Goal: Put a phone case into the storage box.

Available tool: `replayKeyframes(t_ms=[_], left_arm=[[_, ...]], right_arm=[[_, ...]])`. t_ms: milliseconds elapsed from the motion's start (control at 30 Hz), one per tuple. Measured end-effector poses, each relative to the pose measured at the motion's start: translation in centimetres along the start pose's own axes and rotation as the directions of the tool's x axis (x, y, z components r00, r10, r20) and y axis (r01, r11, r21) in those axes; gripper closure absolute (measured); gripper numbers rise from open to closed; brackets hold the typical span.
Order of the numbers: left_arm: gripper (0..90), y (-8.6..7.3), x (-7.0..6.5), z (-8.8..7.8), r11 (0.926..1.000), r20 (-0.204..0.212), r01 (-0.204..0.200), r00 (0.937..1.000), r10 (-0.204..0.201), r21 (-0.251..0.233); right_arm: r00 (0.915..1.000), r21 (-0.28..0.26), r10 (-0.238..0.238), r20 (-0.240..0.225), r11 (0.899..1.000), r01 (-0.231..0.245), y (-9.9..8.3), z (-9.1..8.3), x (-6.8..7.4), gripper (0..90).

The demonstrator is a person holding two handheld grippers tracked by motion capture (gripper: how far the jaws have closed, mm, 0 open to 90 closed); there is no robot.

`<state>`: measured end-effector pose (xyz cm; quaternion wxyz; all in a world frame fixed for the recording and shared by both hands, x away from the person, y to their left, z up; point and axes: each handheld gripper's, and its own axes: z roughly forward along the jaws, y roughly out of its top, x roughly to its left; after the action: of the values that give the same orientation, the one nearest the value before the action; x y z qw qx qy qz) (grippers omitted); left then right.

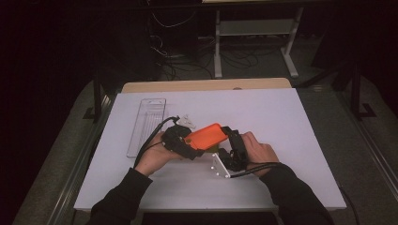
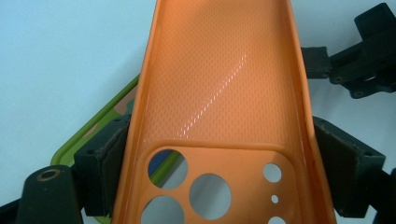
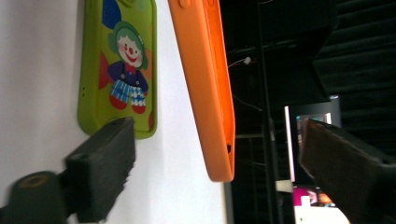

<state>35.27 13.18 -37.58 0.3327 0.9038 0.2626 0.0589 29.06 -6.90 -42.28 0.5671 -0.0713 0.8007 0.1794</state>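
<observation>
An orange phone case (image 1: 209,135) is held tilted above the white board, between my two grippers. My left gripper (image 1: 191,143) is shut on its camera-hole end; in the left gripper view both pads (image 2: 109,158) press on the orange case's (image 2: 219,70) side rims. My right gripper (image 1: 229,136) is open at the case's other end. In the right gripper view the orange case's (image 3: 205,84) bottom edge lies between the jaws, and neither pad (image 3: 107,158) touches it. A green phone case with a clown picture (image 3: 116,70) lies flat on the board under the orange one, its edge (image 2: 88,135) visible beside the left jaw.
A clear plastic tray (image 1: 148,123) lies on the white board (image 1: 281,122) to the left of my hands. A wooden table edge (image 1: 206,85) runs behind the board. Farther back, a white desk frame (image 1: 253,42) and cables stand on the dark floor.
</observation>
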Motion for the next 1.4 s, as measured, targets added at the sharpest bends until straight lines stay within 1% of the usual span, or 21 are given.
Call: replayKeyframes(t_ms=[33,67,100,200,333,400,500,667,767,800,833,900,933,967,1000,1067,1167,1200,1300,1333,1400], left_arm=[[15.4,0.0,-0.1,0.1,0.9998,0.001,0.015,0.9999,-0.015,-0.014],[15.4,0.0,0.0,0.0,1.0000,-0.002,0.002,1.0000,-0.002,0.000],[15.4,0.0,0.2,0.0,0.9996,-0.006,-0.018,0.9998,0.018,0.020],[15.4,0.0,0.2,0.1,0.9996,-0.005,-0.020,0.9998,0.020,0.020],[15.4,0.0,0.2,0.1,0.9996,-0.007,-0.023,0.9997,0.023,0.016],[15.4,0.0,0.1,0.1,0.9997,-0.001,-0.020,0.9998,0.020,0.017],[15.4,0.0,0.0,0.1,0.9997,-0.002,-0.018,0.9998,0.018,0.016],[15.4,0.0,0.0,0.1,0.9999,0.000,-0.013,0.9999,0.013,0.011],[15.4,0.0,0.0,0.1,0.9997,0.001,-0.023,0.9997,0.023,0.012],[15.4,0.0,0.0,0.1,0.9996,0.001,-0.024,0.9997,0.024,0.012],[15.4,0.0,-0.2,0.2,0.9999,0.001,0.008,1.0000,-0.008,-0.014],[15.3,0.0,0.0,0.1,0.9996,-0.001,-0.025,0.9997,0.025,0.014],[15.3,0.0,0.0,0.1,0.9996,-0.001,-0.026,0.9997,0.026,0.013],[15.2,0.0,0.0,0.1,0.9996,-0.001,-0.024,0.9997,0.024,0.012],[15.2,0.1,-0.1,0.1,0.9997,-0.004,-0.023,0.9997,0.023,0.009],[14.9,0.1,-0.1,0.1,0.9999,-0.002,-0.013,0.9999,0.013,0.000],[14.2,-0.1,-0.1,0.1,0.9996,-0.006,-0.028,0.9996,0.028,0.004],[13.8,-0.1,-0.2,0.1,0.9996,-0.012,-0.027,0.9996,0.027,-0.008],[12.4,-0.1,-0.3,-0.1,0.9991,-0.004,-0.021,0.9998,0.021,-0.037],[10.5,-0.1,-0.3,-0.3,0.9989,-0.005,-0.025,0.9997,0.024,-0.041],[6.7,-0.1,-0.2,-0.6,0.9981,0.010,-0.019,0.9998,0.020,-0.059]], right_arm=[[0.9999,0.001,-0.008,0.008,1.000,0.008,0.1,0.0,0.2,13.7],[0.9995,0.007,-0.027,0.013,1.000,0.027,0.3,0.1,0.2,15.5],[0.9988,-0.006,-0.015,0.046,1.000,0.015,0.5,0.2,0.3,18.4],[0.9980,-0.008,-0.034,0.053,0.999,0.035,0.9,0.3,0.3,25.1],[0.9984,-0.017,-0.046,0.033,0.999,0.047,1.1,0.5,0.6,37.6],[0.9985,-0.028,-0.041,0.037,0.999,0.042,1.2,0.6,0.7,43.5],[0.9980,-0.029,-0.052,0.034,0.998,0.053,1.4,0.7,0.8,51.3],[0.9972,-0.036,-0.064,0.038,0.997,0.066,1.5,0.7,0.9,60.6],[0.9970,-0.027,-0.072,0.029,0.997,0.073,1.6,0.8,1.0,66.9],[0.9977,-0.024,-0.062,0.025,0.998,0.063,1.7,0.8,1.2,68.7],[0.9975,-0.023,-0.068,0.019,0.997,0.068,1.7,0.8,1.2,70.3],[0.9971,-0.022,-0.075,0.007,0.997,0.075,1.8,0.7,1.2,73.8],[0.9972,-0.021,-0.074,0.006,0.997,0.074,1.8,0.7,1.2,76.0],[0.9969,-0.024,-0.076,0.018,0.997,0.076,1.8,0.7,1.2,76.3],[0.9962,-0.020,-0.087,0.006,0.996,0.087,1.8,0.7,1.2,76.9],[0.9956,-0.018,-0.093,0.012,0.995,0.093,1.8,0.7,1.2,77.6],[0.9958,-0.015,-0.091,0.003,0.996,0.091,1.8,0.7,1.4,77.9],[0.9954,-0.016,-0.095,0.017,0.995,0.095,1.8,0.6,1.4,77.9],[0.9957,-0.019,-0.090,0.022,0.996,0.090,1.7,0.6,1.3,78.0],[0.9954,-0.017,-0.092,0.027,0.996,0.092,1.7,0.5,1.3,78.0],[0.9950,-0.015,-0.097,0.025,0.995,0.098,1.5,0.6,1.2,78.0]])
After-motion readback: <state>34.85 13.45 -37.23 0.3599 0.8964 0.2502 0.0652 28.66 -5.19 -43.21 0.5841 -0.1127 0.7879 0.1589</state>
